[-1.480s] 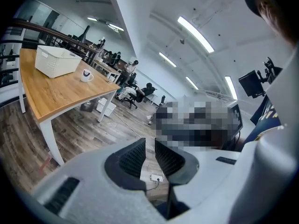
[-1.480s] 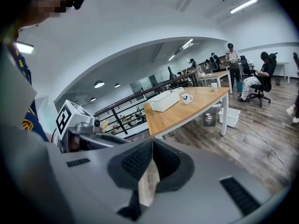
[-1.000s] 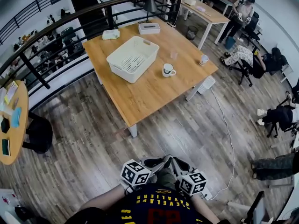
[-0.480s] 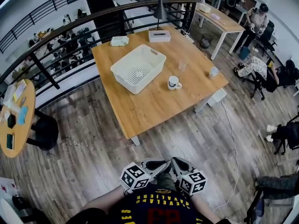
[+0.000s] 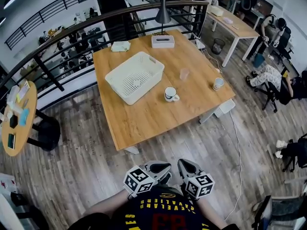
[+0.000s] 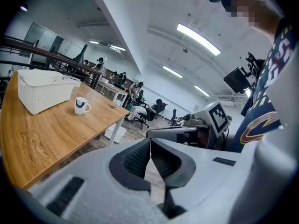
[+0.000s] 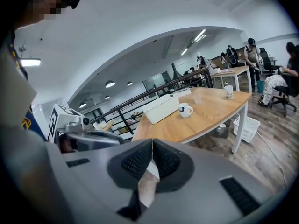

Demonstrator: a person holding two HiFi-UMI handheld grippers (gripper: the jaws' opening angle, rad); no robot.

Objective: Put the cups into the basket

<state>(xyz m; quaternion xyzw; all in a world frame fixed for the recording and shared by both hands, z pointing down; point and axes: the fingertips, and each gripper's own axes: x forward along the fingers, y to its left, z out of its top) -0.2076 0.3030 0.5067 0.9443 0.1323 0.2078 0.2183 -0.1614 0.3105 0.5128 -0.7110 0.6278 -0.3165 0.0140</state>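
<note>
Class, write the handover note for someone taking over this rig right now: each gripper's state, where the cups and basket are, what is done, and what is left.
Left gripper: jaws have just closed together, nothing between them.
Right gripper: jaws together, empty.
Both are held close to the person's body, short of the table.
The white basket sits on the table's left half. To its right stand the mug, the clear cup and, near the right edge, the small cup.
Done: nothing; no cup is in the basket.
Left: all three cups go into the basket.
</note>
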